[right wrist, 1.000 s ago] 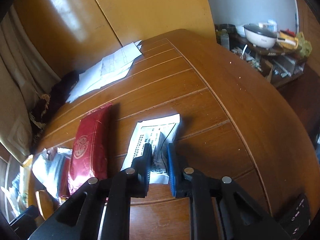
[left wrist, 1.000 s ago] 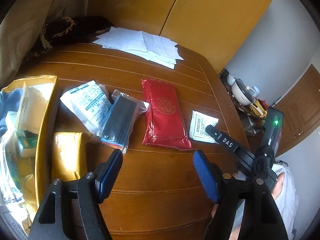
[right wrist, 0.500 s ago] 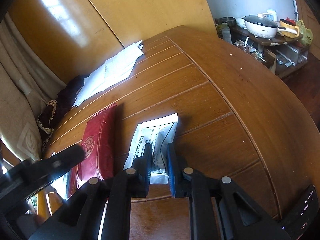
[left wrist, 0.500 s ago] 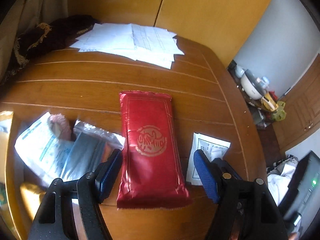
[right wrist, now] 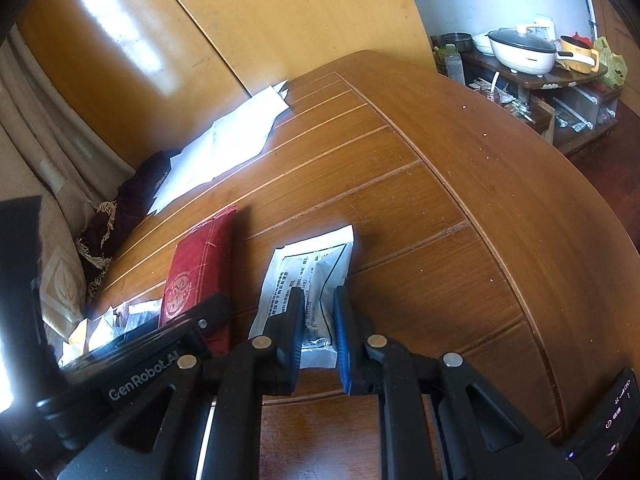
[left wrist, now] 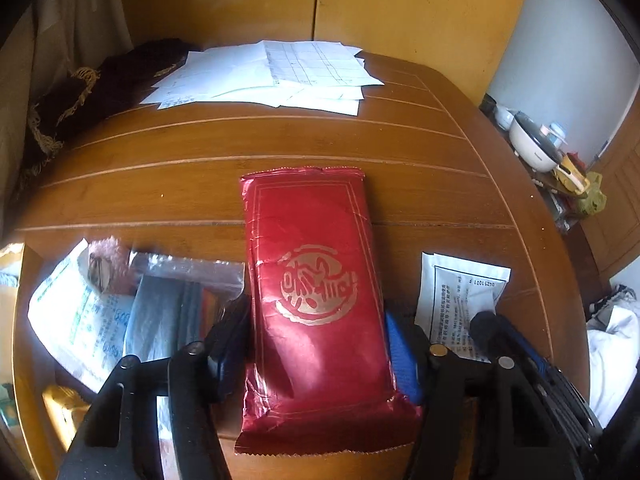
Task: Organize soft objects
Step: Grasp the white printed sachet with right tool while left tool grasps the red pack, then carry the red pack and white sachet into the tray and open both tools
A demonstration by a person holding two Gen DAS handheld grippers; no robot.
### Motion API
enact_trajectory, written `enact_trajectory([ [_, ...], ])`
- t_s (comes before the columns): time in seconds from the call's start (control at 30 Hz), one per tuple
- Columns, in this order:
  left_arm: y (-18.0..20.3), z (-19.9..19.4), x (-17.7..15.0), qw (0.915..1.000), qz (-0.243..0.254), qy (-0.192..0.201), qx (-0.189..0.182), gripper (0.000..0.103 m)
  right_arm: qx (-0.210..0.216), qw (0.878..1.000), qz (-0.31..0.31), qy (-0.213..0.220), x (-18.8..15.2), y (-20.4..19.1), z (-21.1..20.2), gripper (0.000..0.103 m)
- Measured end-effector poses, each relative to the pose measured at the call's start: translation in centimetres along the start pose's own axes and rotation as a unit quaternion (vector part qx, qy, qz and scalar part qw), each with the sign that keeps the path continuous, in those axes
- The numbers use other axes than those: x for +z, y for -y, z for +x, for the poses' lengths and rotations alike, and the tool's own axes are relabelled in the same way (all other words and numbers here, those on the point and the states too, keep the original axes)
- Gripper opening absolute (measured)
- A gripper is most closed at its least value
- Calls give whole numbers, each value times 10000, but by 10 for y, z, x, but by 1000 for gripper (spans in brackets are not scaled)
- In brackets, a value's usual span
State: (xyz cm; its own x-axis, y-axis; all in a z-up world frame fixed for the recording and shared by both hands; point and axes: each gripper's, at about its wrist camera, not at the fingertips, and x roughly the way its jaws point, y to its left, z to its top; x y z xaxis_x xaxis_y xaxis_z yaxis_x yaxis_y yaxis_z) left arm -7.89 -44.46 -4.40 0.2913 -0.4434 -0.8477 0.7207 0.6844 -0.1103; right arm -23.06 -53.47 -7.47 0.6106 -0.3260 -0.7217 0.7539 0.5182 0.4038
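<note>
Straddling red pack (left wrist: 316,304) now, left tongs (left wrist: 316,344) wide apart, moved forward; right tongs (right wrist: 316,332) unchanged, pinching white sachet (right wrist: 308,284).

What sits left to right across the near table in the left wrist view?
White printed plastic pouch → clear bag of dark cloth → red foil pack with gold emblem, straddled by the open left gripper → small white printed sachet.

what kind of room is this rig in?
Probably a home dining room: round brown wooden table, yellow wooden cupboard doors, and a white electric cooking pot on a cluttered dark side shelf.
</note>
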Motion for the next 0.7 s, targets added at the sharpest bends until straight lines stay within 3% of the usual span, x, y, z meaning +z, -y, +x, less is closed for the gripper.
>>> enact_trajectory([
  [0.07,-5,-9,-6,9998,-132,-22,-142,57,20,10000,9,1,1,1,0,14],
  [0.43,-35,-57,-75,9884,-720,-33,-1337,55,213,9993,-193,226,-1,-8,-7,14],
  [0.7,-46,-79,-114,9886,-651,22,-1358,55,138,9990,-333,251,-4,-16,-7,14],
])
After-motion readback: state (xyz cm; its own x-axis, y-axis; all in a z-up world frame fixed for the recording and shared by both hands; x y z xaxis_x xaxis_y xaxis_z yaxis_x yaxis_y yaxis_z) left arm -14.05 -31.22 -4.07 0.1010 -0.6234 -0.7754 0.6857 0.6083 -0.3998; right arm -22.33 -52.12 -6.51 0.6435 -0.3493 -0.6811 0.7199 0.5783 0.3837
